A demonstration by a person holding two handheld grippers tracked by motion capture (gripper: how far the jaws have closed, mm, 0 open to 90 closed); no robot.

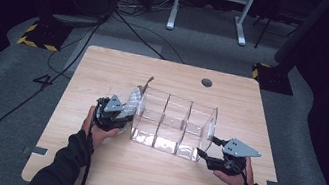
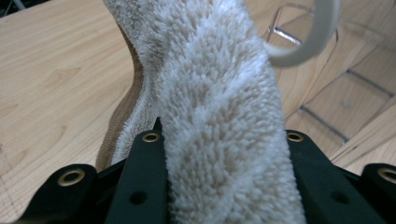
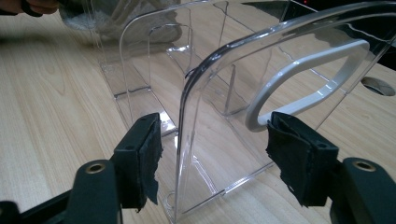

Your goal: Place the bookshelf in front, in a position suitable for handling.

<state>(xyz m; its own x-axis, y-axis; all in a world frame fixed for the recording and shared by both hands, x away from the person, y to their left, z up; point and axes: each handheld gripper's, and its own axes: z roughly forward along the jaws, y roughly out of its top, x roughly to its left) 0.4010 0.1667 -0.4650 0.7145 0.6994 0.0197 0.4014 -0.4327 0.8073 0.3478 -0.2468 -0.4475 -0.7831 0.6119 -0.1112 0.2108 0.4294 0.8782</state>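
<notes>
- Landmark: clear organizer (image 1: 173,126), three compartments in a row, standing mid-table (image 1: 106,67). Cable hole (image 1: 206,83) in the tabletop behind it; desk legs (image 1: 241,22) and floor cables (image 1: 128,23) well beyond the table.
- Fluffy cream cloth (image 1: 133,101) w/ brown backing sits at the organizer's left end, leaning against that end wall.
- Left gripper (image 1: 116,112) just left of the organizer; jaws clamped on the cloth. Left hand (image 1: 98,129) under it, forearm coming in from the bottom edge.
- Left gripper view: cloth (image 2: 219,116) pinched between both jaws, pile close up, brown edge on one side; organizer's dividers and a white handle ring (image 2: 308,37) behind it. High view can't show that pinch.
- Right gripper (image 1: 207,148) at the organizer's right end, right hand (image 1: 237,178) low, wrist angled inward.
- Right gripper view: jaws wide apart, straddling the clear end wall (image 3: 224,116), one pad each side, not squeezing; white handle loop (image 3: 308,84) near one pad. Left hand's fingers (image 3: 28,5) far off at the other end.
</notes>
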